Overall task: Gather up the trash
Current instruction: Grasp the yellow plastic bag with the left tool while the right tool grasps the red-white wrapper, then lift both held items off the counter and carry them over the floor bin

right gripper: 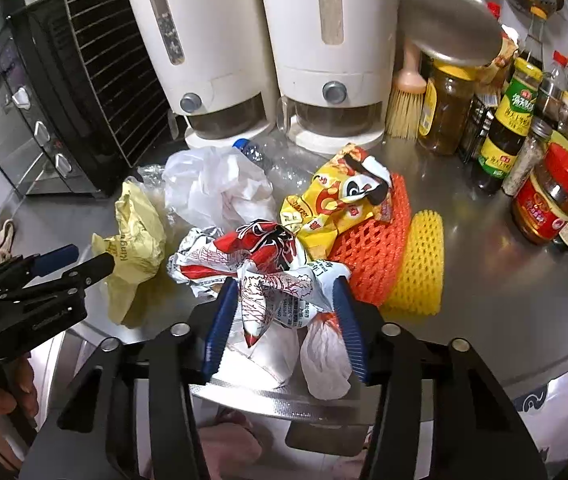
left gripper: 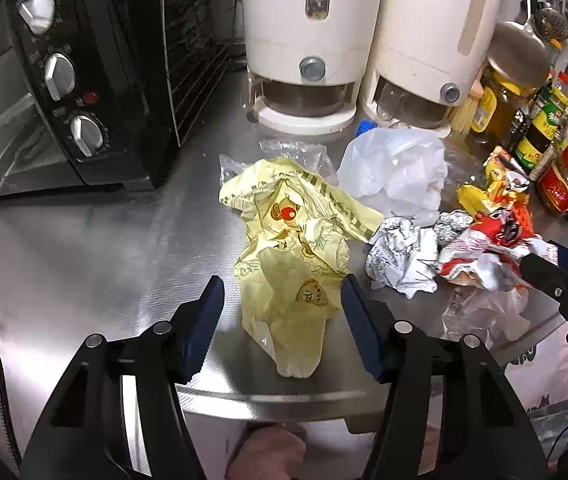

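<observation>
So the trash is all bunched up near the front edge of a steel counter (left gripper: 95,240). The left gripper (left gripper: 281,330) has its blue pads spread wide on either side of a crumpled yellow bag (left gripper: 292,264), and the bag sits in the gap between them without either pad clearly pressing on it. Just to the right of that there's a scrunched red and white wrapper (right gripper: 267,264), and the right gripper (right gripper: 284,320) has its pads apart around the near end of it, with the wrapper filling most of the gap; can't really tell if they're squeezing it yet. Further back sits a white plastic bag (right gripper: 215,188) with a clear bottle (right gripper: 259,154) with a blue cap poking out behind it. Right of the wrapper there's a yellow snack packet (right gripper: 336,200) lying on top of an orange foam net (right gripper: 372,252), and a yellow foam net (right gripper: 420,264) touching that on its right. At the far side stand two white dispensers (right gripper: 324,52) side by side, a black toaster oven (left gripper: 67,92) on the far left, and on the far right a row of sauce bottles and jars (right gripper: 508,124), with a small brush (right gripper: 404,104) right beside the dispensers.
</observation>
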